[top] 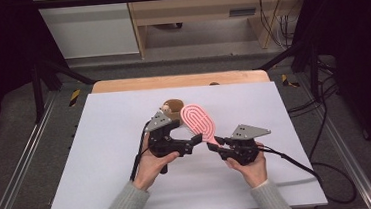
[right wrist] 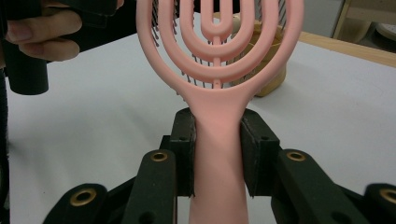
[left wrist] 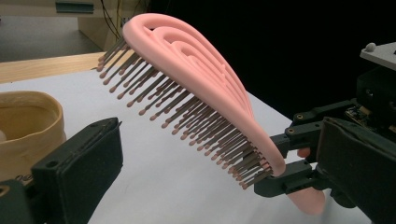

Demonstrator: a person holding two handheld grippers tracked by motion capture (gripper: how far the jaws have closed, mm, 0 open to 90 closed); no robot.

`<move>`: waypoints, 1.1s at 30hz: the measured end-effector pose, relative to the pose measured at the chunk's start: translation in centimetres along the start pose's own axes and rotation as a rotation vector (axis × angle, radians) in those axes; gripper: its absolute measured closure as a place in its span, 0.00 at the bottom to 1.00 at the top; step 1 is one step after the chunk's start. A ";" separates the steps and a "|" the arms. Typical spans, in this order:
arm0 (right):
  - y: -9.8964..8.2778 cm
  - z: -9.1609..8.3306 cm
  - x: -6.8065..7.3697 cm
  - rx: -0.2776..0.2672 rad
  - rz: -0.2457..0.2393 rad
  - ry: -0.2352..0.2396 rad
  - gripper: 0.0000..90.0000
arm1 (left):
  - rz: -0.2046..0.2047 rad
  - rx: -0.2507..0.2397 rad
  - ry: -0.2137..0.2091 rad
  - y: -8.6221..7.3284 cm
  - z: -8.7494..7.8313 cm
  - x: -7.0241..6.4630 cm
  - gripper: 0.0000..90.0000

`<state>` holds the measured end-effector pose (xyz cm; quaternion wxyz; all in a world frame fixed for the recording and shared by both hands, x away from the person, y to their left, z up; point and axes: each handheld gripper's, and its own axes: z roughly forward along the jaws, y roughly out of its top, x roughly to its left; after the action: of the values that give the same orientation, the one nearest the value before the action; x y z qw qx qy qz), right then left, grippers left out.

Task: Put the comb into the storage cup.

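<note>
A pink hairbrush (top: 199, 121) with looped ribs is held up off the white table. My right gripper (top: 219, 143) is shut on its handle; in the right gripper view both pads (right wrist: 254, 154) press the handle's sides below the brush head (right wrist: 219, 60). The bristles (left wrist: 187, 116) slant down toward the table in the left gripper view. My left gripper (top: 194, 143) stands open just left of the handle, its jaws wide apart (left wrist: 215, 172) with nothing gripped. The handle's tip shows behind its right jaw.
A small tan fabric basket (top: 172, 107) with a hedgehog face sits on the white board (top: 107, 156) just behind the left gripper. A wooden table edge (top: 179, 81) runs along the back. Cables trail off to the right.
</note>
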<state>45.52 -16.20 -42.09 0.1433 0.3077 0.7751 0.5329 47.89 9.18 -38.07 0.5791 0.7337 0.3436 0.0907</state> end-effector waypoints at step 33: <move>0.0 0.1 0.2 -0.007 -0.015 0.015 0.77 | -0.093 -0.002 0.006 -0.3 1.7 -0.4 0.31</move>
<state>45.40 -16.03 -42.08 0.1424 0.2975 0.7766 0.5367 48.43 7.62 -38.81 0.5825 0.7160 0.3789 0.0665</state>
